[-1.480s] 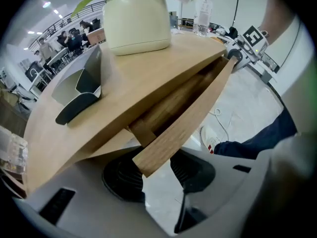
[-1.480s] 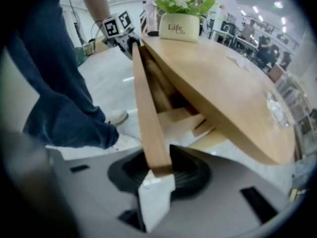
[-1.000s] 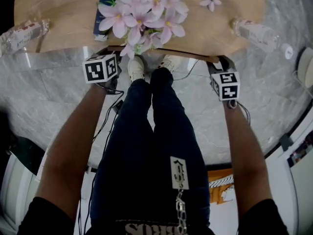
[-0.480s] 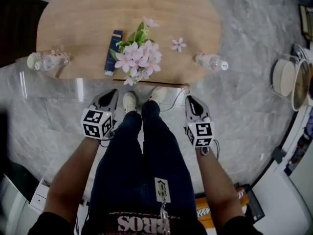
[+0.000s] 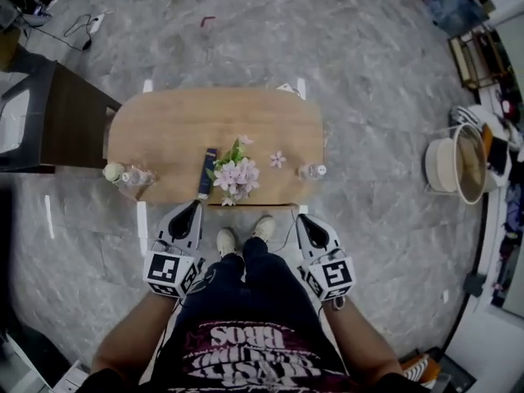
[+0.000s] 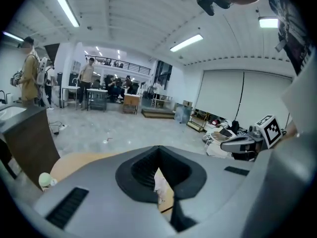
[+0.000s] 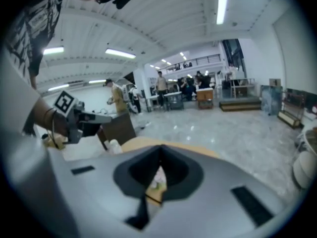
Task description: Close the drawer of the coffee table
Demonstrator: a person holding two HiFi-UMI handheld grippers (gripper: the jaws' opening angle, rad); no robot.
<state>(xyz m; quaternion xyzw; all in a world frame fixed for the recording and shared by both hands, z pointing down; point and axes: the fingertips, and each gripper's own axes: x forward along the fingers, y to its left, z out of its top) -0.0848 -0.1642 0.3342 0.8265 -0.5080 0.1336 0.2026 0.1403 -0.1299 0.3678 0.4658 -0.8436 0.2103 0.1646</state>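
Coffee table (image 5: 180,129), an oval top of pale wood grain, stands whole in the head view on a floor (image 5: 246,39) of glossy, grey-veined marble. Its drawer is tucked under the top and cannot be made out from above. A dark brown cabinet (image 5: 70,121) butts against the table's left end and is cut off by the frame edge. Just off the table's near edge, either side of the person's white shoes (image 5: 227,240), the left gripper (image 5: 195,205) and right gripper (image 5: 300,219) point at the table. Both have their grey jaws pressed together on nothing, and the right's have just been closing. Near that edge of the top sit a bunch of pink flowers (image 5: 236,174) and a slim dark-blue box (image 5: 207,173). A clear plastic bottle lies toward each end (image 5: 131,176) (image 5: 312,171), and one loose blossom (image 5: 277,160) lies beside the bunch. A second ago the table filled the top of the view and both grippers were at its edge. Now it looks far smaller, and the grippers are clear of it.
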